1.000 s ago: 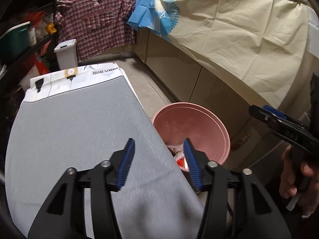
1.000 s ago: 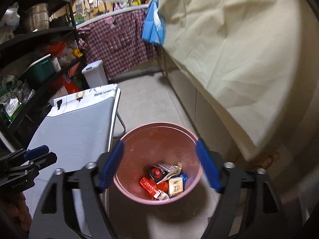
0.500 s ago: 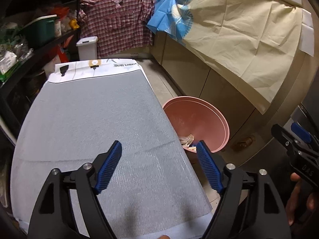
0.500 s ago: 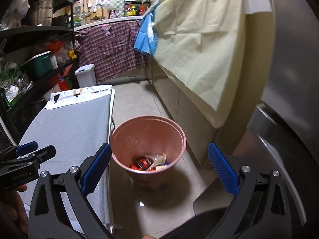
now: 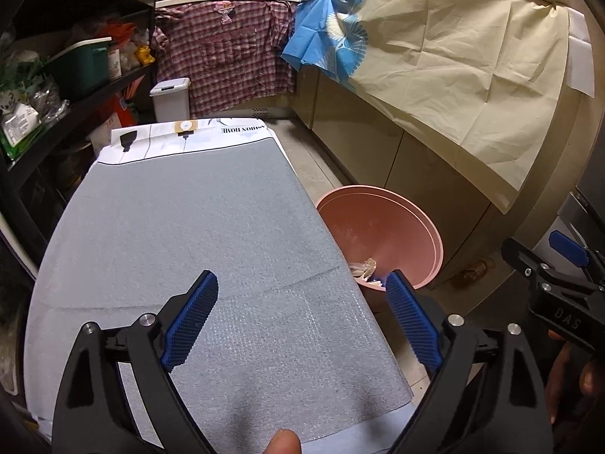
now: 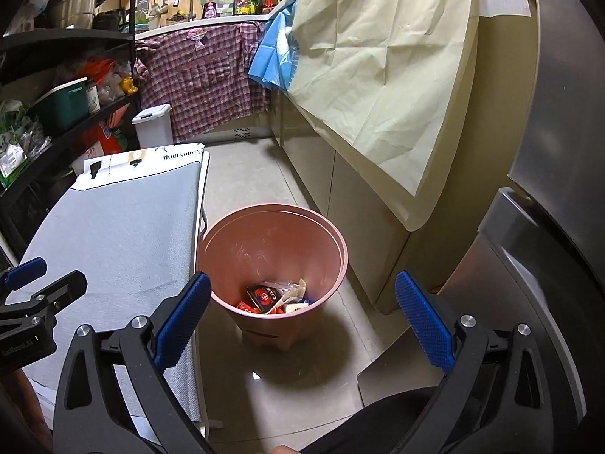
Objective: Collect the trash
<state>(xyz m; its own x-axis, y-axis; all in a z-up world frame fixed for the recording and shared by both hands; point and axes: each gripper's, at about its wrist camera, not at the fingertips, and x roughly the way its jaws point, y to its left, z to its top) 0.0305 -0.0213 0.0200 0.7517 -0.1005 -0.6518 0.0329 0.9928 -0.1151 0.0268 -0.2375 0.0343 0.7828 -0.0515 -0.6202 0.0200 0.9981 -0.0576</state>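
Tongs left (image 5: 300, 316) and right (image 6: 302, 317) gape wide, empty (left's jaws just opened further).

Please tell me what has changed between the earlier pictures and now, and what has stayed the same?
Both grippers drew back from the pink bin. The left gripper jaws have just been opening; the right gripper jaws widened too; nothing is between either pair. The wrappers stay in the bin beside the grey table.
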